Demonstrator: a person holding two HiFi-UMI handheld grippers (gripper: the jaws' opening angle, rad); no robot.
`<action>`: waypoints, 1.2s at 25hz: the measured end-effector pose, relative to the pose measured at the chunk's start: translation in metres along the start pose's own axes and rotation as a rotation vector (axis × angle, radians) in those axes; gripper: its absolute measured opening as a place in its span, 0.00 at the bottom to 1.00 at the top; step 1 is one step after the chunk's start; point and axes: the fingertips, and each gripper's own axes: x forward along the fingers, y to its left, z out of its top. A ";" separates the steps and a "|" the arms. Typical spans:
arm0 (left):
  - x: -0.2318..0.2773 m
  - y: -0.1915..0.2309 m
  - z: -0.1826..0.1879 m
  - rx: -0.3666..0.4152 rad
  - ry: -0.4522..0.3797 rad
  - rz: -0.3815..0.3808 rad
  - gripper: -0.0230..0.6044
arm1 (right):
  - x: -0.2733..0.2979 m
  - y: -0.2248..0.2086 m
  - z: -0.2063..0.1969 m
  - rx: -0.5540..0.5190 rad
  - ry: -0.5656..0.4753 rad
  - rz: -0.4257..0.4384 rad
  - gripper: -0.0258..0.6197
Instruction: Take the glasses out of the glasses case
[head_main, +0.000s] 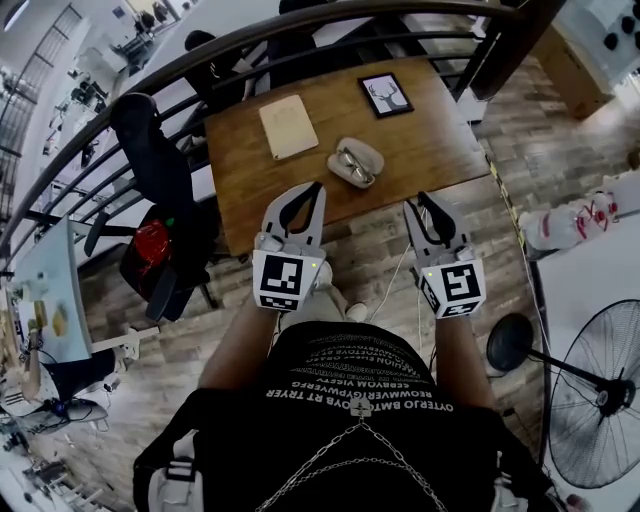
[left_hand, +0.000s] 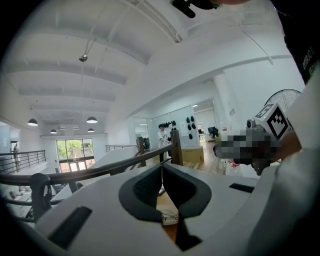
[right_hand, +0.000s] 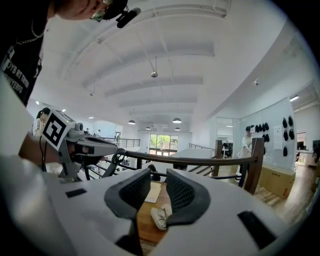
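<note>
Head view, stock as I see it from my remote seat:

1. Wooden table (head_main: 430, 140), brown top, set against a dark railing (head_main: 300, 25).
2. glasses case (head_main: 365, 152), pale, lying open on the table nr the front edge, roughly ctr. Also shows low btwn the jaws in the left gripper view (left_hand: 170, 216) and the right gripper view (right_hand: 159, 218).
3. glasses (head_main: 350, 168), lying inside the open case, not lifted.
4. Tan notebook (head_main: 288, 126), flat on the table, just left of and behind the case.
5. Framed deer picture (head_main: 385, 95), flat on the table, behind the case twd the far edge.
6. left gripper (head_main: 312, 192) (left_hand: 162, 164): I read the jaw tips as meeting, nothing pinched. It sits at the table's front edge, apart from the case.
7. right gripper (head_main: 420, 202) (right_hand: 158, 174): jaws stand wide w/ a clear gap, nothing held. Also short of the table, apart from the case.
8. Black office chair (head_main: 150, 150), left of the table.
9. Standing fan (head_main: 600, 395), floor, lower right.

Both grippers point twd the table, side by side, case ahead of and btwn them.
</note>
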 end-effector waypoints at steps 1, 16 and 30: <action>0.003 0.002 0.000 0.000 0.000 0.000 0.08 | 0.004 -0.001 0.000 0.002 0.004 0.000 0.20; 0.055 0.043 -0.001 -0.001 0.023 -0.028 0.08 | 0.066 -0.022 0.009 0.016 0.011 -0.015 0.20; 0.100 0.086 0.014 0.021 -0.008 -0.075 0.08 | 0.116 -0.039 0.028 0.013 0.000 -0.073 0.20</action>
